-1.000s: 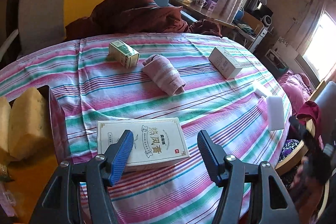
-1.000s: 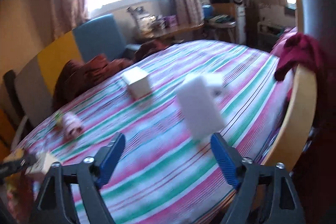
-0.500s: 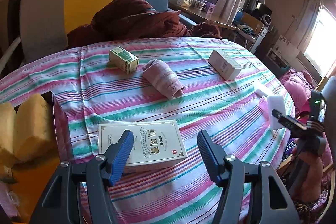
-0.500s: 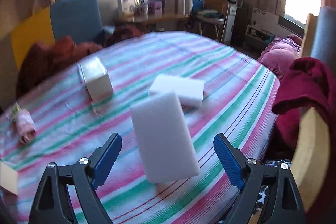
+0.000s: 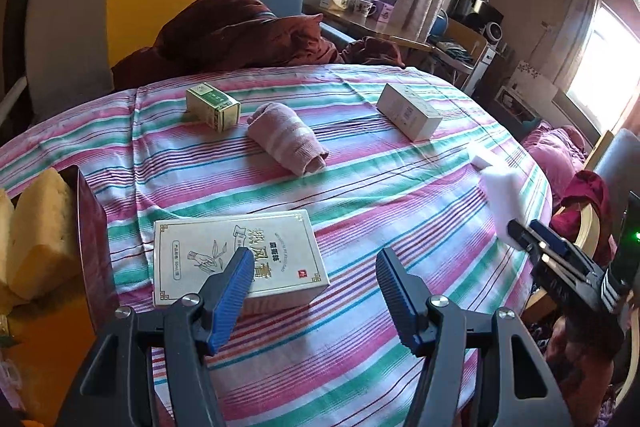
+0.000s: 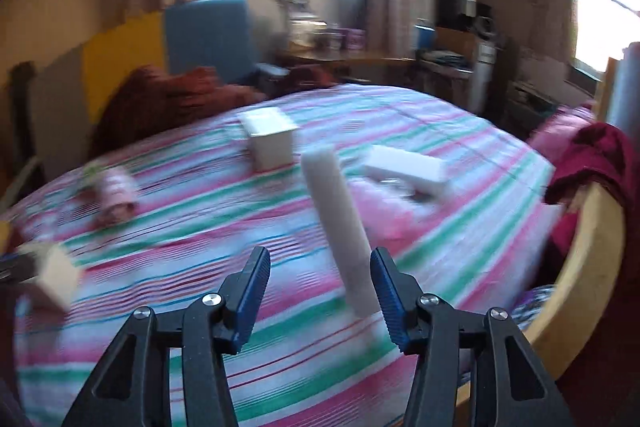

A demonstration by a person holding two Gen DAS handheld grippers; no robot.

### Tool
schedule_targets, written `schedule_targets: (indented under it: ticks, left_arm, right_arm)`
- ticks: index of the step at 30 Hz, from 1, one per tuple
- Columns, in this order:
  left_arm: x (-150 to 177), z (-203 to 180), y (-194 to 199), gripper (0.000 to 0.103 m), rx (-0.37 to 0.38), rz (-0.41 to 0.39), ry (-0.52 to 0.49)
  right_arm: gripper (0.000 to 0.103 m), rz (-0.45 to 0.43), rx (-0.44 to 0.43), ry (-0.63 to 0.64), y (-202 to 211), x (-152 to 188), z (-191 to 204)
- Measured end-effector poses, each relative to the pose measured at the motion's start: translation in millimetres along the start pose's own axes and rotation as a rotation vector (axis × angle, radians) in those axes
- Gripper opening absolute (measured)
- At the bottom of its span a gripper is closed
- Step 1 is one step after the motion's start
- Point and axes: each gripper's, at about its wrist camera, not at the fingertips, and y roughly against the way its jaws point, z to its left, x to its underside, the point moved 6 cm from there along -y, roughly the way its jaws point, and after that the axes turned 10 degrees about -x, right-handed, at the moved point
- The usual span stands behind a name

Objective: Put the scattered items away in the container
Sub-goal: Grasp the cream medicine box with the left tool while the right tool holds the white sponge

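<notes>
My left gripper [image 5: 312, 287] is open and empty, just in front of a flat cream box with Chinese writing [image 5: 236, 257] on the striped tablecloth. The dark red container [image 5: 90, 239] stands at the left with yellow sponges [image 5: 38, 231] in it. My right gripper [image 6: 320, 281] has its jaws partly closed around a white sponge block [image 6: 338, 227] that stands on edge against the right finger; the view is blurred. That gripper and sponge [image 5: 502, 199] show at the right in the left wrist view.
On the cloth lie a small green box [image 5: 212, 105], a rolled pink sock [image 5: 286, 139], a white box [image 5: 408, 111] and a second white sponge [image 6: 404, 169]. A dark red blanket [image 5: 240, 31] lies on the chair behind. A wooden chair back [image 6: 592, 263] is at the right edge.
My right gripper's jaws have narrowed around the white sponge, which has turned from lying flat to standing on edge. The left gripper has shifted only slightly.
</notes>
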Motion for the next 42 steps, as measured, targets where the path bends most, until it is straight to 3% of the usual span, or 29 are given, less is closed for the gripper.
schedule_targets:
  ticks: [7, 12, 14, 20, 26, 29, 31, 34, 39, 42]
  left_arm:
    - [3, 19, 12, 0.064, 0.053, 0.006, 0.121]
    - [-1, 26, 6, 0.064, 0.062, 0.041, 0.146]
    - [-4, 27, 4, 0.064, 0.052, 0.054, 0.135]
    - [-11, 38, 1, 0.064, 0.012, 0.081, 0.112]
    - [-33, 37, -11, 0.064, 0.031, 0.111, 0.025]
    - [-36, 31, -26, 0.064, 0.091, 0.175, -0.022]
    - [-37, 28, -27, 0.064, 0.076, 0.173, -0.056]
    - [-34, 23, -26, 0.064, 0.080, 0.196, -0.085]
    - [-19, 8, -17, 0.064, 0.061, 0.217, -0.182]
    - [-8, -5, -8, 0.064, 0.124, 0.256, -0.212]
  right_arm:
    - [0.065, 0.049, -0.167, 0.004, -3, 20, 43]
    - [0.085, -0.021, -0.107, 0.055, 3, 12, 32]
    - [0.086, 0.001, -0.102, 0.089, -8, 4, 24]
    - [0.086, 0.203, -0.110, 0.202, -55, 2, 8]
    - [0.088, 0.282, -0.110, 0.216, -76, 10, 0]
    - [0.077, 0.278, -0.056, 0.230, -78, 14, -5]
    - [0.066, 0.265, -0.046, 0.218, -73, 12, -7]
    - [0.065, 0.246, -0.066, 0.145, -64, 11, -11]
    - [0.067, 0.230, -0.209, 0.053, -49, 16, 2]
    - [0.071, 0.220, -0.224, 0.068, -48, 19, 10]
